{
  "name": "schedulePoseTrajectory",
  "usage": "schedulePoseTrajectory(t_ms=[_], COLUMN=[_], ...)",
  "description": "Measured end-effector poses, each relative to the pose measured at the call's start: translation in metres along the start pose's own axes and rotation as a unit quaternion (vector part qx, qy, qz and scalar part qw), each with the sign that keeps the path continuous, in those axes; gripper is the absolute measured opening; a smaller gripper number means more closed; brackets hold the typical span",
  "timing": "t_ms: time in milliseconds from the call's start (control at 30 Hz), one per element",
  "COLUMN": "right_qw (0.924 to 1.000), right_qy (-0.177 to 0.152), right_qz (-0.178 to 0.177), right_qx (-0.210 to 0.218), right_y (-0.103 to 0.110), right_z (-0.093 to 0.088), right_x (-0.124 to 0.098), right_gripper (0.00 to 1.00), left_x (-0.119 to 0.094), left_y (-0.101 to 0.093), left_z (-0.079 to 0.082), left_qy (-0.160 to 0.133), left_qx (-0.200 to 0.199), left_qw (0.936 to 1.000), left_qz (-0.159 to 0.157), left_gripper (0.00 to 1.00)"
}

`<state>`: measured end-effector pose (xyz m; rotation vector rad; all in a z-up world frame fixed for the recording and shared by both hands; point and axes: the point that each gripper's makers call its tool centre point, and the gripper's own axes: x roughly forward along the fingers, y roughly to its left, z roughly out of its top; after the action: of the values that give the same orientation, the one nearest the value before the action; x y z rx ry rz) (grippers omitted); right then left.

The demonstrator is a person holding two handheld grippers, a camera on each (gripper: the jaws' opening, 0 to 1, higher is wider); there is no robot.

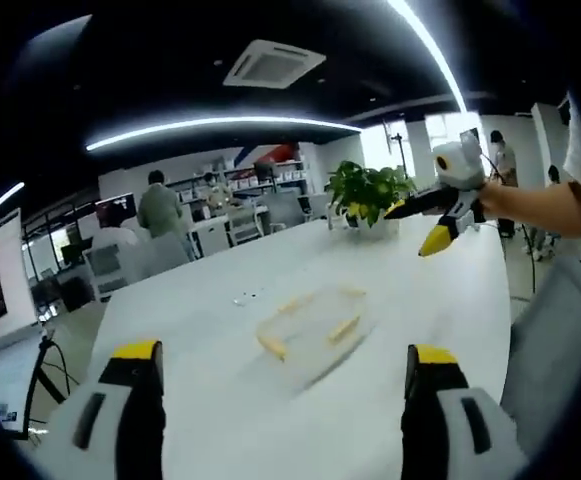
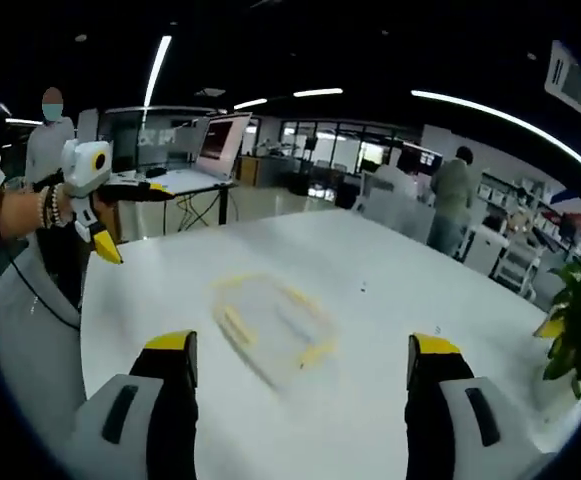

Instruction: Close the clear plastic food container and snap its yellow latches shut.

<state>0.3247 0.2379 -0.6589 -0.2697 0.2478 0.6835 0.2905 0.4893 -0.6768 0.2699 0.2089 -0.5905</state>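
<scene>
Left gripper view: unlabelled clear container [image 1: 313, 331].

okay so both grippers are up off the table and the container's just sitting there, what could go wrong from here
1. The container is clear on a white table and blurred in both views, so a gripper could misjudge its edges.
2. Nothing braces it; pressing one yellow latch might slide it.
3. Both the left gripper and the right gripper are open and apart from it, so approaches could collide.
</scene>
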Motion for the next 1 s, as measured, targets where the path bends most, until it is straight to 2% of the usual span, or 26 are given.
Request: schedulePoseTrajectory(t_ms=[133,333,533,700,800,900,1000], right_qw=[0.9992,0.9968,0.9961,0.9954,0.9956,0.9949,0.9949], right_qy=[-0.024,-0.042,-0.039,-0.03,-0.018,-0.016,-0.004], right_qz=[-0.032,-0.065,-0.075,-0.082,-0.082,-0.086,-0.081], right_qx=[0.006,0.019,0.028,0.039,0.041,0.05,0.059], right_y=[0.001,0.007,0.016,0.021,0.024,0.027,0.032], right_z=[-0.002,-0.011,-0.026,-0.037,-0.045,-0.051,-0.062], right_x=[-0.018,-0.039,-0.055,-0.063,-0.068,-0.072,-0.072], right_gripper=[0.84,0.84,0.84,0.84,0.84,0.84,0.84], left_x=[-0.019,-0.04,-0.049,-0.054,-0.056,-0.058,-0.058], left_y=[0.0,-0.007,-0.02,-0.03,-0.029,-0.03,-0.031], left_z=[-0.002,-0.009,-0.025,-0.028,-0.028,-0.031,-0.035], left_qy=[-0.021,-0.029,-0.015,-0.015,-0.012,-0.014,-0.005], left_qx=[-0.039,-0.052,-0.066,-0.076,-0.068,-0.086,-0.076], left_qw=[0.9989,0.9978,0.9973,0.9967,0.9973,0.9959,0.9968], left_qz=[0.016,0.029,0.027,0.022,0.025,0.024,0.027], left_gripper=[0.99,0.99,0.99,0.98,0.98,0.98,0.97])
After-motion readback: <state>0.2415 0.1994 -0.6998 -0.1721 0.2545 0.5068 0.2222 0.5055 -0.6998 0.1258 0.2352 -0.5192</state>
